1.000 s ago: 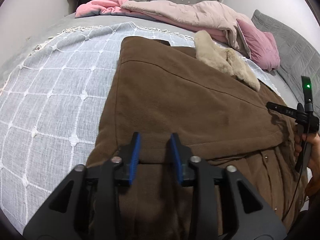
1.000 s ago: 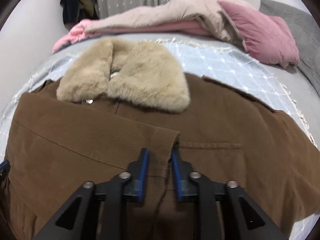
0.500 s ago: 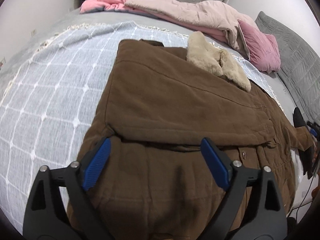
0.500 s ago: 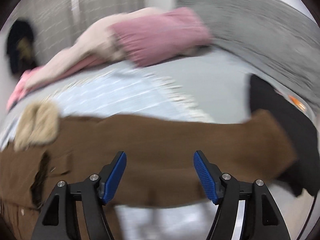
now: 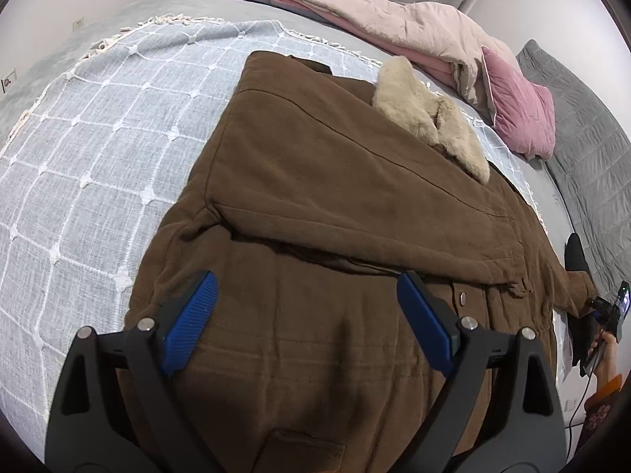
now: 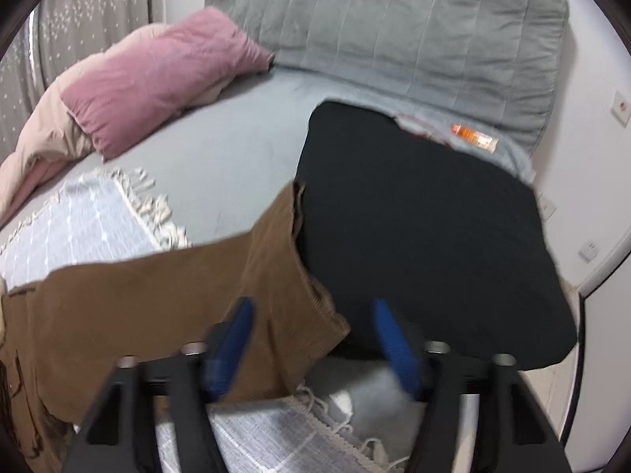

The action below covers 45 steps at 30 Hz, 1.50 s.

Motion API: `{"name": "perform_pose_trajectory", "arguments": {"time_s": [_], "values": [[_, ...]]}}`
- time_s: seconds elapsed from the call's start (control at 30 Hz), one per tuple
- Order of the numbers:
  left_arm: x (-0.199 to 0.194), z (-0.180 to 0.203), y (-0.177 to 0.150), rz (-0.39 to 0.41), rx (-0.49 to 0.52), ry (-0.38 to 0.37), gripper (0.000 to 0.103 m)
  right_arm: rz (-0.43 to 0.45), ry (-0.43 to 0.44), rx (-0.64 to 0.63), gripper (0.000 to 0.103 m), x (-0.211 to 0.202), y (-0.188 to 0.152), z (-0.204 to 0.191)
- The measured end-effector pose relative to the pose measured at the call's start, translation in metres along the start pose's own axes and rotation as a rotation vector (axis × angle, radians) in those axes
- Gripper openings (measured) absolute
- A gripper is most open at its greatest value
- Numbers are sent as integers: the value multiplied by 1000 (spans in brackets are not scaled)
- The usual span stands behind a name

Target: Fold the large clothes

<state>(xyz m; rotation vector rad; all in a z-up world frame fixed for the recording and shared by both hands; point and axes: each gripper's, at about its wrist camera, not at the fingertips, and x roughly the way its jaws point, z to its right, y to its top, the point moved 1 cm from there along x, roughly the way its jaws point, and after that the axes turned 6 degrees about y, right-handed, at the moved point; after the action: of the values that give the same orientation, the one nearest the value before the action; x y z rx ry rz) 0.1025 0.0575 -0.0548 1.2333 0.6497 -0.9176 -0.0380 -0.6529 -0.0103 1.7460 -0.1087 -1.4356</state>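
Note:
A large brown coat [image 5: 335, 205] with a beige fur collar [image 5: 430, 122] lies flat on the bed, one sleeve folded across its chest. My left gripper [image 5: 307, 315] is open and empty above the coat's lower half. My right gripper [image 6: 311, 335] is open, its jaws on either side of the cuff of the coat's other sleeve [image 6: 205, 303], which stretches out to the bed's edge. It also shows far right in the left wrist view [image 5: 609, 315].
A light blue checked throw [image 5: 102, 146] covers the bed. A pink quilt [image 5: 394, 23] and a pink pillow [image 6: 157, 79] lie at the back. A black cushion [image 6: 426, 228] sits beside the sleeve cuff, under a grey padded headboard [image 6: 414, 27].
Both grippers let go of the folded sleeve and opened. My left gripper pulled back. My right gripper swung right to the other sleeve's cuff.

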Motion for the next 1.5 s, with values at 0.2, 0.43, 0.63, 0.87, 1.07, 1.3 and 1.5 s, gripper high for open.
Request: {"name": "perform_pose_trajectory", "arguments": {"time_s": [0.2, 0.43, 0.63, 0.87, 1.07, 1.3, 1.5], "values": [[0, -1, 2, 21, 17, -23, 92, 88, 195, -34, 9, -37, 13, -34], [-7, -3, 7, 50, 4, -86, 92, 249, 437, -197, 9, -148, 34, -125], [-12, -9, 9, 71, 4, -73, 92, 286, 655, -379, 9, -235, 18, -235], [-14, -18, 12, 88, -20, -85, 92, 179, 905, -535, 9, -275, -51, -374], [-14, -19, 13, 92, -23, -97, 92, -193, 1185, -569, 21, -249, -138, -470], [-12, 8, 21, 75, 43, -179, 87, -110, 1120, -475, 55, -219, -136, -408], [34, 78, 41, -18, 139, -214, 80, -94, 995, -366, 58, -154, -123, -339]]}}
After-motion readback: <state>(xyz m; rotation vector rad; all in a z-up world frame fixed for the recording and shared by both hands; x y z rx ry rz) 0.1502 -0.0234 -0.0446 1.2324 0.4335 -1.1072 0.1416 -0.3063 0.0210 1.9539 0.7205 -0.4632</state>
